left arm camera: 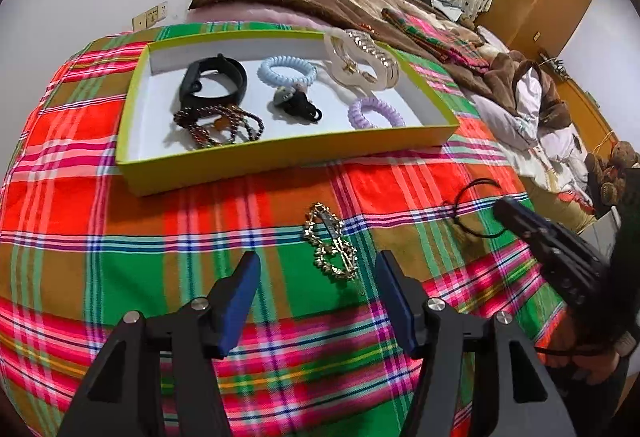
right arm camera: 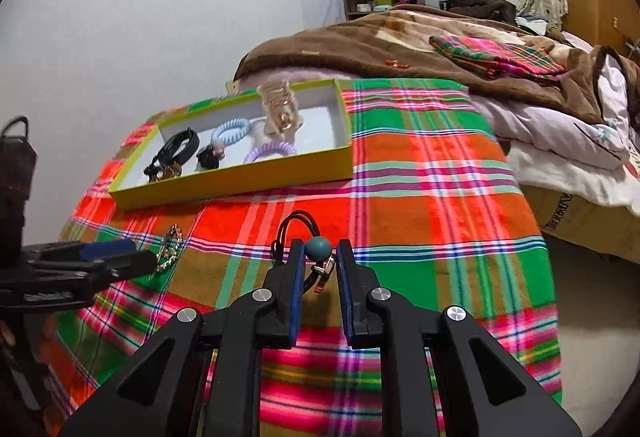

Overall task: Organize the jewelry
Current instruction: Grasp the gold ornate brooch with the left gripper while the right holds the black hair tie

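A yellow-green box (left arm camera: 280,153) (right arm camera: 240,181) on the plaid cloth holds a black band (left arm camera: 212,81), bead bracelets (left arm camera: 216,125), blue (left arm camera: 286,71) and purple (left arm camera: 374,113) coil ties, a black clip and a clear claw clip (left arm camera: 360,61). A gold hair clip (left arm camera: 332,241) (right arm camera: 170,247) lies on the cloth just ahead of my open left gripper (left arm camera: 316,269). My right gripper (right arm camera: 318,249) is partly closed around a black cord hair tie with a teal bead (right arm camera: 319,248); whether the pads grip it is unclear. Its cord loop (left arm camera: 476,209) shows in the left wrist view.
The plaid cloth (right arm camera: 420,197) covers a bed. A brown blanket (right arm camera: 380,41), a folded plaid cloth (right arm camera: 496,57) and white bedding (right arm camera: 580,141) lie behind and to the right. The bed edge drops off at the right.
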Demonstrator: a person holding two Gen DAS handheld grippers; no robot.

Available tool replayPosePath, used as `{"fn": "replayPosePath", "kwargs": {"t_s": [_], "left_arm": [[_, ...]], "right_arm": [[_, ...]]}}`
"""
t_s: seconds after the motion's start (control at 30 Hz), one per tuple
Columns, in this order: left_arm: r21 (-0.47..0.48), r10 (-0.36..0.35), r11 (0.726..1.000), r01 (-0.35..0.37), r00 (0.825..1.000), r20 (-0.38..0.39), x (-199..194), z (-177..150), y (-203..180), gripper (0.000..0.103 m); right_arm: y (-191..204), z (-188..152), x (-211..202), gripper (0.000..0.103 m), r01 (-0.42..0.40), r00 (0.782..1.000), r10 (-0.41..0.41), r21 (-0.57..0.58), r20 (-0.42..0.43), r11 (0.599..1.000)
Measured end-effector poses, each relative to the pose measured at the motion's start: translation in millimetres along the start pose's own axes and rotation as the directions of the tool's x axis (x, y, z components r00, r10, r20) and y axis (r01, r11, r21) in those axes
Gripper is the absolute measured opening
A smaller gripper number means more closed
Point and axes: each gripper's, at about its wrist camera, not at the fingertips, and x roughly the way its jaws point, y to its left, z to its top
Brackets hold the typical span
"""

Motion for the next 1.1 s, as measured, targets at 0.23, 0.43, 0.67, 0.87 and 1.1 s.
{"fn": "replayPosePath", "kwargs": {"t_s": [0.23, 0.43, 0.67, 0.87, 1.1], "left_arm": [[0.024, 0.078, 0.997, -0.078, 0.997, 0.010, 6.5, 3.3, -8.2, 0.062], [0.065, 0.160, 0.985, -0.162, 0.987, 0.024, 13.4, 5.6, -15.3, 0.062], [0.097, 0.235, 0.966, -0.238, 0.971, 0.048, 18.6, 5.6, -23.0, 0.062], [0.100, 0.233, 0.966, -0.238, 0.971, 0.060, 17.2, 4.3, -23.7, 0.055], [0.113, 0.215, 0.969, -0.222, 0.974, 0.064, 15.9, 4.5, -26.7, 0.036]], "right_arm": [[-7.1, -1.3, -12.4, 0.016, -0.012, 0.999, 0.011, 0.017, 0.033, 1.000], [-6.7, -1.4, -20.2, 0.016, -0.023, 0.998, 0.022, 0.016, 0.056, 1.000], [-4.3, -0.5, -25.1, 0.016, -0.029, 0.997, 0.028, 0.008, 0.074, 1.000], [-3.6, -1.0, -25.3, 0.016, -0.031, 0.997, 0.030, 0.007, 0.074, 1.000], [-3.0, -0.6, -24.5, 0.016, -0.030, 0.997, 0.030, 0.006, 0.072, 1.000]]}}
